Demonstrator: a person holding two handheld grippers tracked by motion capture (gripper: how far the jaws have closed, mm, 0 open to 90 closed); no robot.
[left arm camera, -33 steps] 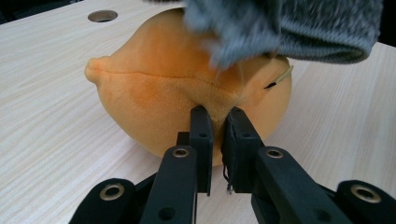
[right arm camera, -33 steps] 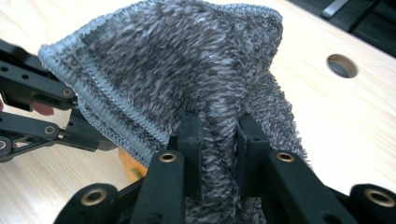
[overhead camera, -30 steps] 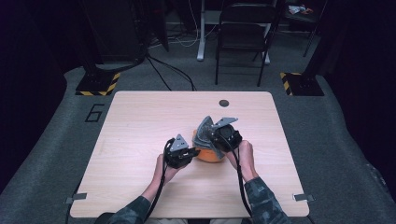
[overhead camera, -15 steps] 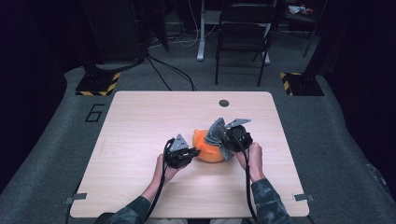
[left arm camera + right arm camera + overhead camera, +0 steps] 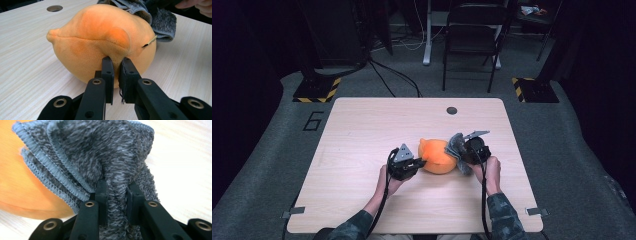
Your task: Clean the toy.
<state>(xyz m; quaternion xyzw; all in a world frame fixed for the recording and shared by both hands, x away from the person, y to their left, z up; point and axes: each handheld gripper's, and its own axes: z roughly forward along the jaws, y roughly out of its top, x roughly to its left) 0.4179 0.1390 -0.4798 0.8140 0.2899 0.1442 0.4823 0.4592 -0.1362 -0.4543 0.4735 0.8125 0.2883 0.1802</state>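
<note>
Orange plush makes up the one soft toy (image 5: 438, 156) on the counter (image 5: 362, 130), a rounded, lemon-shaped body with a small pointed tip. It lies between the two grippers. The left gripper (image 5: 115, 65) has its fingers (image 5: 107, 72) drawn close together on a small fold of the toy's fabric, pinching it low on the near side; in the high view this gripper (image 5: 414, 162) sits just beside the toy, touching it. One grey knitted cloth (image 5: 100, 155) with a stitched light-blue edge is bunched between the fingers (image 5: 102, 195) of the right gripper (image 5: 117, 195), which press on it from both sides. Beyond those fingers the cloth fans out in several folds and lies against the orange toy; in the left gripper view the cloth (image 5: 160, 22) rests on the far upper side of the toy and hangs down to the counter. In the high view the right gripper (image 5: 460, 152) is at the toy's other side with the cloth (image 5: 456, 147) in front of it. One round hole (image 5: 452, 110) marks the counter well beyond both pairs of fingers. Two hands hold the grippers, one each.
</note>
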